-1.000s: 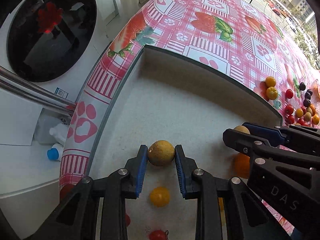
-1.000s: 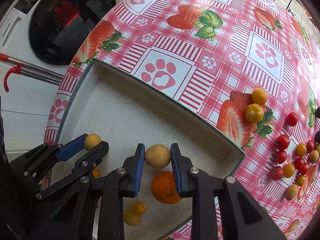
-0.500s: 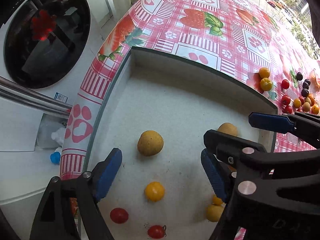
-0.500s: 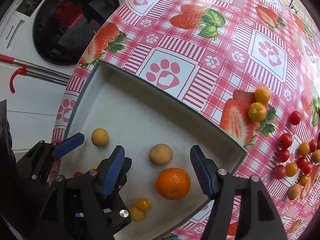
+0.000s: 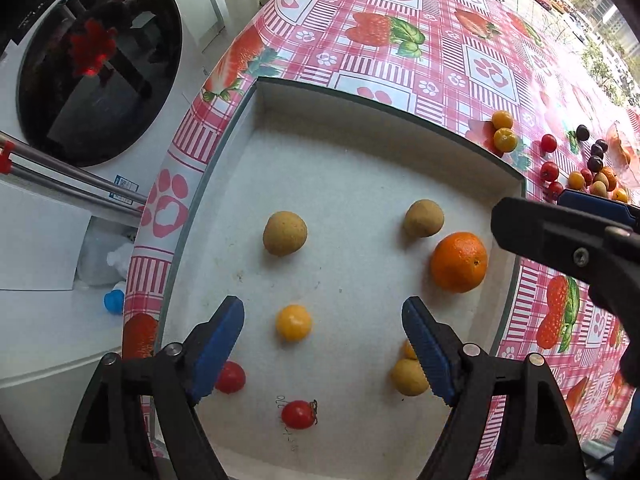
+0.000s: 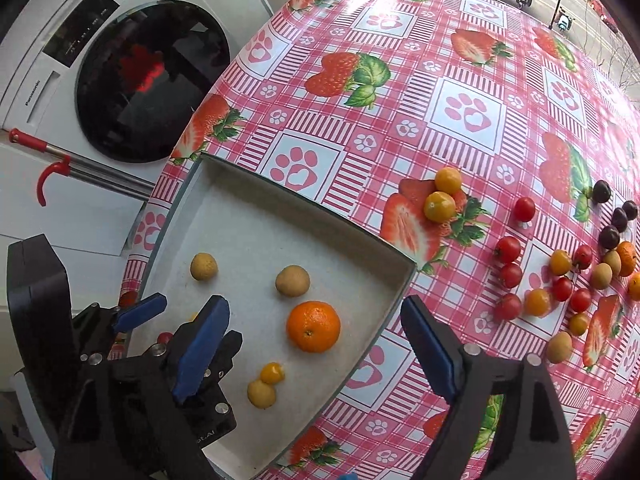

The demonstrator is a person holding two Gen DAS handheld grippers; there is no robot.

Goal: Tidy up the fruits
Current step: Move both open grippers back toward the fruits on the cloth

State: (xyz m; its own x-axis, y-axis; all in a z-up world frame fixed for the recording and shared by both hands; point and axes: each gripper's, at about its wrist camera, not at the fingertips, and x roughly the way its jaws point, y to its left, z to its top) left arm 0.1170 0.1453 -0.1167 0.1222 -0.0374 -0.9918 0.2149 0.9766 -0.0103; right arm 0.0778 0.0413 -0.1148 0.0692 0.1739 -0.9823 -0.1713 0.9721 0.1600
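A white tray [image 5: 360,160] [image 6: 248,208] lies on the strawberry tablecloth. In it lie two tan round fruits [image 5: 285,233] [image 5: 423,218], an orange [image 5: 459,262] [image 6: 313,326], a yellow tomato [image 5: 293,322], red tomatoes [image 5: 298,414] and small yellow fruits [image 6: 262,392]. My left gripper [image 5: 324,344] is open and empty above the tray's near part. My right gripper [image 6: 316,344] is open and empty above the tray's right edge, over the orange. It also shows in the left wrist view [image 5: 568,232].
Several loose fruits lie on the cloth right of the tray: two orange-yellow ones [image 6: 440,200], red and yellow tomatoes [image 6: 536,280], dark plums [image 6: 612,220], tan fruits [image 6: 559,347]. A washing machine [image 6: 120,72] and a metal rod [image 6: 80,168] stand beyond the table's left edge.
Both grippers opened and let their tan fruits down into the tray. Both have pulled back and up, away from the fruit.
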